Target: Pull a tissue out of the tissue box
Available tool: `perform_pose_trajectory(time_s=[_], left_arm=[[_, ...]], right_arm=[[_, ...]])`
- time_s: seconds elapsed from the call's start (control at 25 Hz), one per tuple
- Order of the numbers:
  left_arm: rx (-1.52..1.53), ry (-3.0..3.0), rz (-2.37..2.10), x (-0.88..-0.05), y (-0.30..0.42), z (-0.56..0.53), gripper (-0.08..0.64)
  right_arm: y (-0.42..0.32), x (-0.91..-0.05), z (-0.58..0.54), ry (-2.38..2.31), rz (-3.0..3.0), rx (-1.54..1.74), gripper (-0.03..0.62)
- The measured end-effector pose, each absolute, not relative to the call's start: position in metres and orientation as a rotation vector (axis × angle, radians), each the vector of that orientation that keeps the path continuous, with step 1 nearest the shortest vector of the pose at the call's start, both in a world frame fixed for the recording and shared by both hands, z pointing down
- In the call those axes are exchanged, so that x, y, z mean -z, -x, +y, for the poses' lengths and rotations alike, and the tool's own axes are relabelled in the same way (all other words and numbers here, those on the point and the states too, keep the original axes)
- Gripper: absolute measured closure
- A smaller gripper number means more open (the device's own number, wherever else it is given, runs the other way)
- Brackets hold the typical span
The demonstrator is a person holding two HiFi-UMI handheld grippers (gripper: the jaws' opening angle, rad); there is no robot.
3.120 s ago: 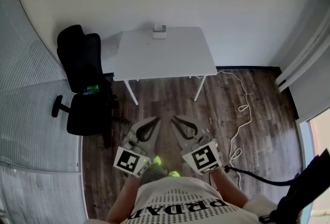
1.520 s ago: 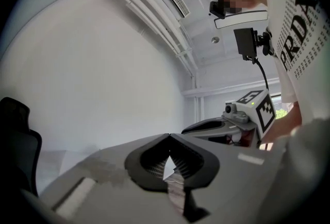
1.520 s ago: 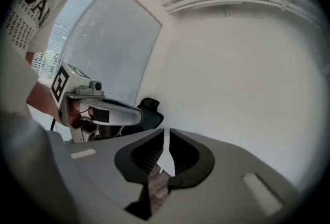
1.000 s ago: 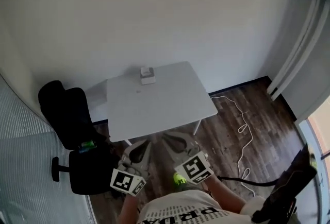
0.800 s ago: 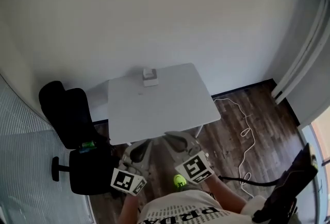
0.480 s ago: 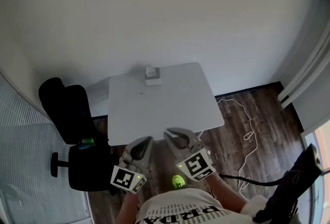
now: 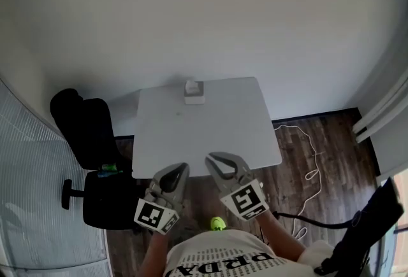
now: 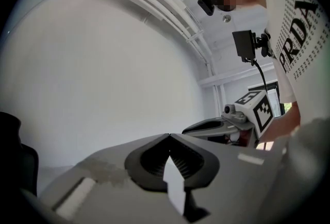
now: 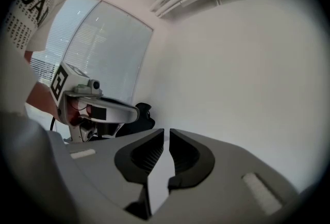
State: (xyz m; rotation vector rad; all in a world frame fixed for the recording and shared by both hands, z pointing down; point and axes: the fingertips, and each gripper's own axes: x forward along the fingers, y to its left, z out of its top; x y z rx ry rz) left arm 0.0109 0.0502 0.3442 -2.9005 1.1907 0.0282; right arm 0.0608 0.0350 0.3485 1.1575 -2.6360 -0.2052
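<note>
Jaws of the left gripper (image 8: 169,135) meet tip to tip with nothing between them, and those of the right gripper (image 9: 166,131) stand a thin slit apart, likewise empty; both grippers are held side by side at the near edge of the white rectangular table (image 7: 217,135). The small white tissue box (image 7: 194,95), with a tuft of white tissue (image 7: 190,84) standing from its top, sits at the table's far edge, well apart from both grippers. By my reading nothing of the task is done yet: the reach across the table, the grip on the tuft and the pull all remain.
</note>
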Motion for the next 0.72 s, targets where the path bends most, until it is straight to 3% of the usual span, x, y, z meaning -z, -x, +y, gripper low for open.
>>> perform_pose_trajectory(time_s=[0.72], left_arm=[[-0.083, 2.941, 1.135, -0.345, 0.014, -0.065, 0.559]], right_arm=[[-0.031, -0.349, -0.074, -1.161, -2.593, 0.206, 0.563]])
